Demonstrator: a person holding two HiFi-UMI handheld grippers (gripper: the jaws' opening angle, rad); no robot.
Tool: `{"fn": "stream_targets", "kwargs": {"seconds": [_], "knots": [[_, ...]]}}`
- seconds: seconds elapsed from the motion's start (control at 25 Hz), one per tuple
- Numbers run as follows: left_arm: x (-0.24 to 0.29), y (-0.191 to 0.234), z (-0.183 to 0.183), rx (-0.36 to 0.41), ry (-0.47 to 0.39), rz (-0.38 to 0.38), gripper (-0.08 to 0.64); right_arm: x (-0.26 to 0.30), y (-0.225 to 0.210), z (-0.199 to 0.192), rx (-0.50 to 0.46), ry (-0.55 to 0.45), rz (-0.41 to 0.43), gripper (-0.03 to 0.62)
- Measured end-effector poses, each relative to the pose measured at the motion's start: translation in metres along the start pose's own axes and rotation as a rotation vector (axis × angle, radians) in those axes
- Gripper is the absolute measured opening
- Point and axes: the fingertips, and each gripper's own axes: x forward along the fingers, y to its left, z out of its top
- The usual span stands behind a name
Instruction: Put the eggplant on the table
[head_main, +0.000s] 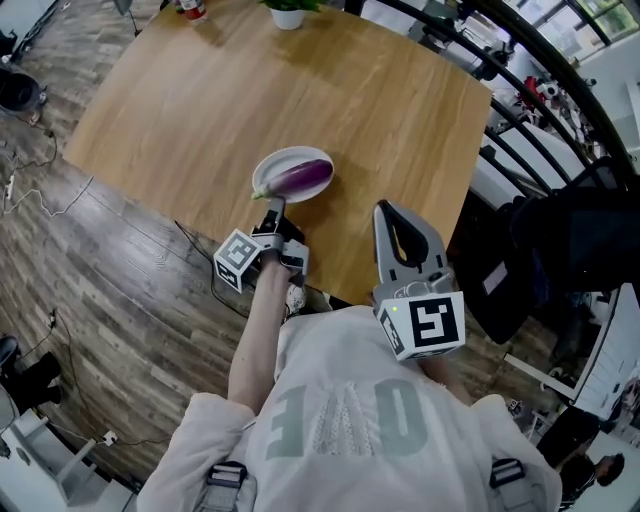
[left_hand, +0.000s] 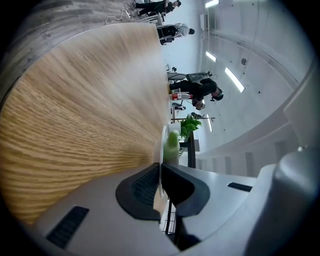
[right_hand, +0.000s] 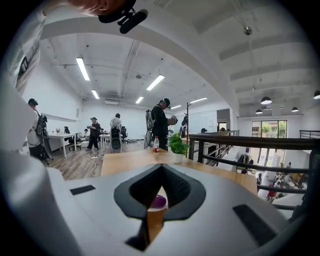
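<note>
1. Right now your left gripper (head_main: 272, 211) is clenched on the near rim of the white plate (head_main: 285, 153). The thin edge is pinched between its jaws, probably to keep the plate from sliding while the other tool works.
2. The eggplant (head_main: 302, 177) lies across that plate with its green stem end toward your left gripper. It sits near the front edge of the wooden table (head_main: 180, 110) and is not yet on the bare wood.
3. Your right gripper (head_main: 384, 211) hovers to the right of the plate and apart from it. Its jaws are closed on nothing, and the eggplant shows low between them.
4. You will likely need to spread the right jaws and come in on the purple body, since your left tool crowds the stem end.
5. Watch the glossy, rounded skin, which may slip, and the plate may tip if the pinched rim lifts.
</note>
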Motion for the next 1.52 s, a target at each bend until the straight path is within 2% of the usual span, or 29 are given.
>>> {"fn": "stream_targets", "kwargs": {"seconds": [0.32, 0.64, 0.96, 1.2, 1.32, 1.52], "knots": [[0.006, 0.016, 0.001, -0.001, 0.0, 0.052, 0.02, 0.004, -0.005, -0.006, 0.013, 0.016, -0.004, 0.018], [0.012, 0.027, 0.001, -0.055, -0.009, 0.077, 0.018, 0.01, -0.007, -0.012, 0.01, 0.03, 0.007, 0.018], [0.02, 0.031, 0.002, -0.088, 0.014, 0.156, 0.02, 0.017, -0.002, -0.016, 0.026, 0.048, 0.015, 0.018], [0.021, 0.028, 0.004, -0.076, 0.021, 0.176, 0.023, 0.016, -0.001, -0.015, 0.017, 0.048, 0.022, 0.018], [0.02, 0.028, 0.008, -0.08, -0.004, 0.193, 0.055, 0.015, -0.006, -0.016, 0.024, 0.048, 0.009, 0.018], [0.02, 0.022, 0.011, -0.111, -0.037, 0.208, 0.149, 0.013, -0.009, -0.016, 0.043, 0.05, -0.004, 0.018]]}}
